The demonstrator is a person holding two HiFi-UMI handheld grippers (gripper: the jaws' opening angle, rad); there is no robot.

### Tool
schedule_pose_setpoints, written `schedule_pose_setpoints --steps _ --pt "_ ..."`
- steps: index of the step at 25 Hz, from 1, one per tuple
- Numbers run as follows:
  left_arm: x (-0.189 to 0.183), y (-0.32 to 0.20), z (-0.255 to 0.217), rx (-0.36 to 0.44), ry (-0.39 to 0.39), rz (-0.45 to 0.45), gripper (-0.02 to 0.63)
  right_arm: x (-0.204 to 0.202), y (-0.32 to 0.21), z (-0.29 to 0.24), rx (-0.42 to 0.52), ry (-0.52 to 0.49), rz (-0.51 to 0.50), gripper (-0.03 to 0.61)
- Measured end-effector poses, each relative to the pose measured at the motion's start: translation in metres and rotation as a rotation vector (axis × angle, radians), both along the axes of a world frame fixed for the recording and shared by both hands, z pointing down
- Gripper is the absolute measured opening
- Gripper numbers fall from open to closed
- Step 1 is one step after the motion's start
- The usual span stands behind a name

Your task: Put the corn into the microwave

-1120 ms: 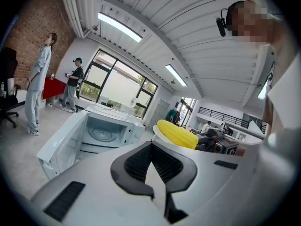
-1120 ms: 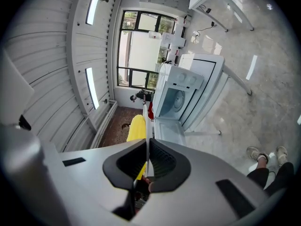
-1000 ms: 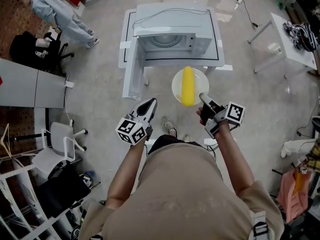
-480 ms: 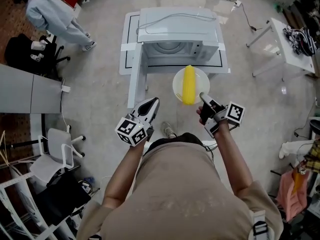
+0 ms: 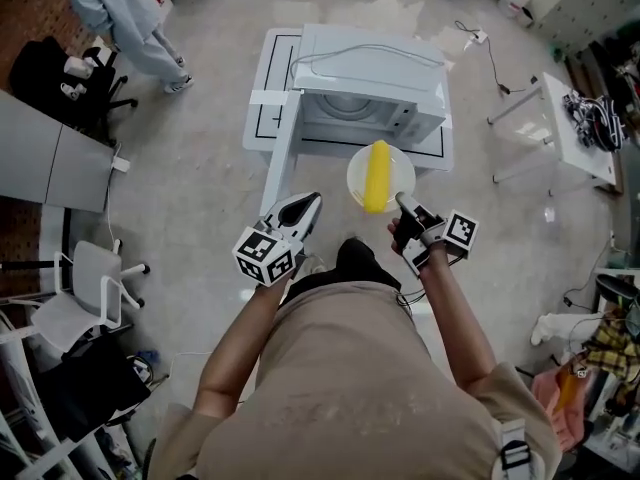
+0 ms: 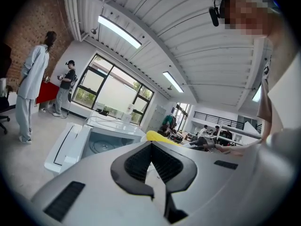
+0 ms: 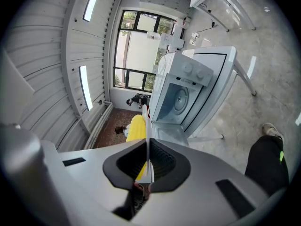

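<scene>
Our left claw point(image 5: 306, 202) clenched, nothing in it. Our right claw point(image 5: 402, 199) grasping rim of white plate point(image 5: 356, 178). We see corn point(image 5: 376, 175) lying on plate, held just before open microwave point(image 5: 370, 78) on white tabletop point(image 5: 262, 118).

person in grey point(image 5: 122, 16) top left | black chair point(image 5: 45, 73) beside them | white swivel chair point(image 5: 85, 298) left | white side table point(image 5: 565, 140) right, dark cables point(image 5: 593, 118) on it
</scene>
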State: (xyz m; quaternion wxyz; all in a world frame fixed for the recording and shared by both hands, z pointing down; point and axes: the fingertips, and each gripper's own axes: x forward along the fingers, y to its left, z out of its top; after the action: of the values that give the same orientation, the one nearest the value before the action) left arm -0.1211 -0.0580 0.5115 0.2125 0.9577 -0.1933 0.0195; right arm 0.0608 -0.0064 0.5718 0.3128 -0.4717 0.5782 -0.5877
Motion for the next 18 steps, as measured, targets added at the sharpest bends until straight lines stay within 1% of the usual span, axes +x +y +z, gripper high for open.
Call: schedule_pose_setpoints --steps 8,13,16,18 --pt "-0.012 -0.021 -0.006 0.003 0.000 -0.074 0.006 0.009 -0.034 0.014 -0.023 0.018 -0.025 0.017" --pt "-0.006 -0.036 0.001 0.000 -0.028 -0.093 0.006 0.017 -0.060 0.033 -0.030 0.019 -0.040 0.017" --pt "0.000 -0.045 -0.002 -0.007 -0.024 -0.102 0.006 0.024 -0.075 0.047 -0.032 0.023 -0.047 0.017" --pt "0.006 -0.050 -0.004 0.007 -0.030 -0.095 0.006 0.032 -0.085 0.058 -0.039 0.018 -0.045 0.017"
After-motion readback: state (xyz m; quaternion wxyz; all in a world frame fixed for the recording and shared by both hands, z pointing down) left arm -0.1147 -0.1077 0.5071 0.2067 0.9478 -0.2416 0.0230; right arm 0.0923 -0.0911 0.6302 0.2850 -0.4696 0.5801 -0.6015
